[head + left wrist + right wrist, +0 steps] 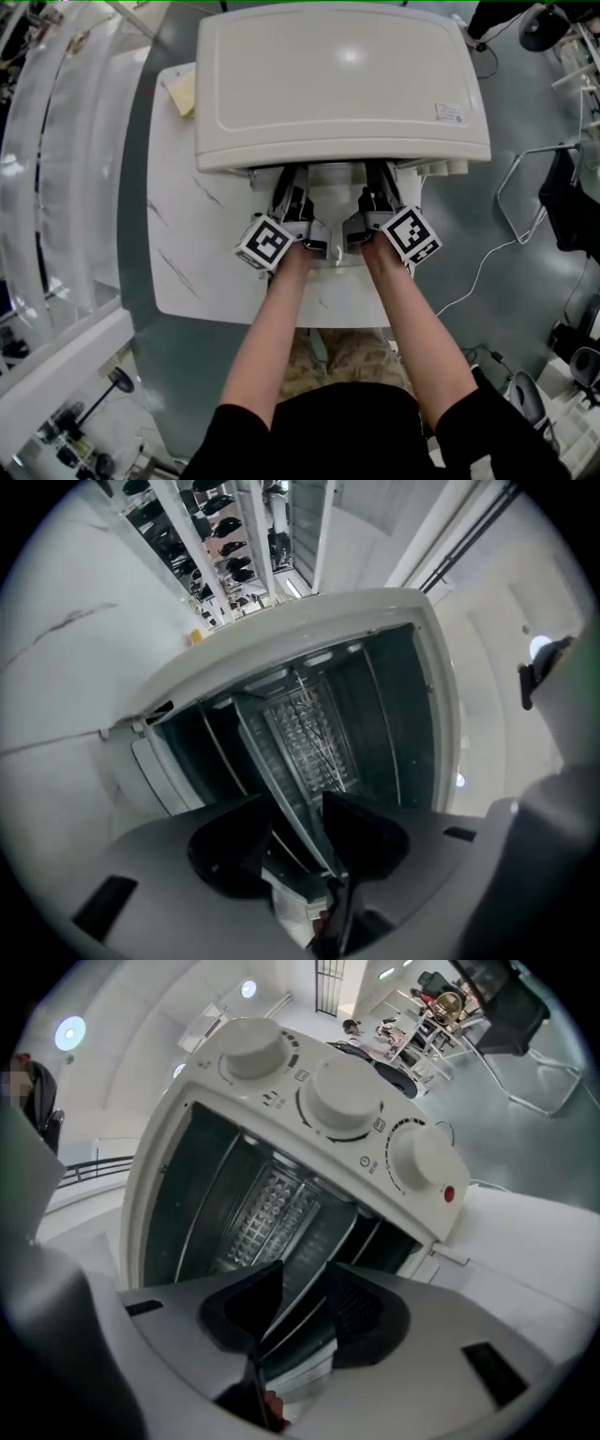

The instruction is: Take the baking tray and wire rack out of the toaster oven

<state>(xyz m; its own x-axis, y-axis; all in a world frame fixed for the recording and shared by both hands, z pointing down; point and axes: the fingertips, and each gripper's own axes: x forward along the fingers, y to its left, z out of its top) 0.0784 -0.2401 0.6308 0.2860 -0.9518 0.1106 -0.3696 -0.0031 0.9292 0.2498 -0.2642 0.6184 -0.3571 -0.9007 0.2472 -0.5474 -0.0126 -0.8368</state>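
Baking tray lies inside the open toaster oven on the tabletop, its front rim between the parted jaws of the left gripper and right gripper, neither pressing it. Overhead, the oven's top hides the jaw tips. The wire rack is hard to make out in the dark cavity.
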